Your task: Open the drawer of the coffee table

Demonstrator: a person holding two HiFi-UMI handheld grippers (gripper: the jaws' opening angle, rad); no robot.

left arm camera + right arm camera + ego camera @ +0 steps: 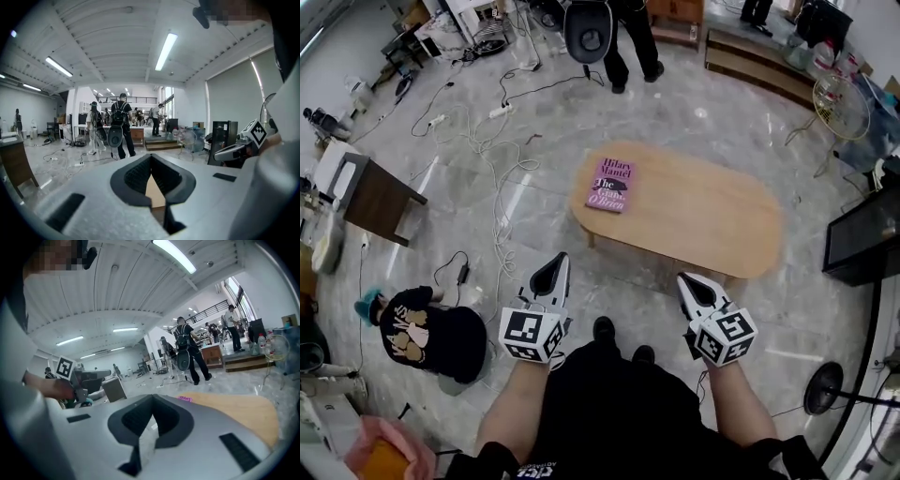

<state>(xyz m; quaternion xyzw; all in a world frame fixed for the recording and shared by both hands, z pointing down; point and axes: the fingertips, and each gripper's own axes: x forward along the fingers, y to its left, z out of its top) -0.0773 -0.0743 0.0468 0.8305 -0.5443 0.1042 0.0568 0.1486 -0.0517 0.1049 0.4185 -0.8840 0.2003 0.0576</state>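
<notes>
On the grey marble floor, in front of the person's feet, stands the coffee table: a long oval top of pale wood on short wooden legs, its long side turned toward the person. The near side is tucked under the edge of the top and cannot be made out from the head view.

Left of the coffee table and nearer the camera, a person in a black printed shirt is down on the floor. Further left of the table stands a small dark side table, with white cables looping across the floor between the two. Right of the coffee table sits a black screen.

At the table's left end lies a pink book, flat and face up. Its cover reads "Hilary Mantel" at the top, then "The" and "O'Brien"; the word between is too small to read.

Just short of the table's near edge, the left gripper and the right gripper point toward it, well apart from each other. Both have their jaws clenched together with nothing between them, and neither touches the table.
</notes>
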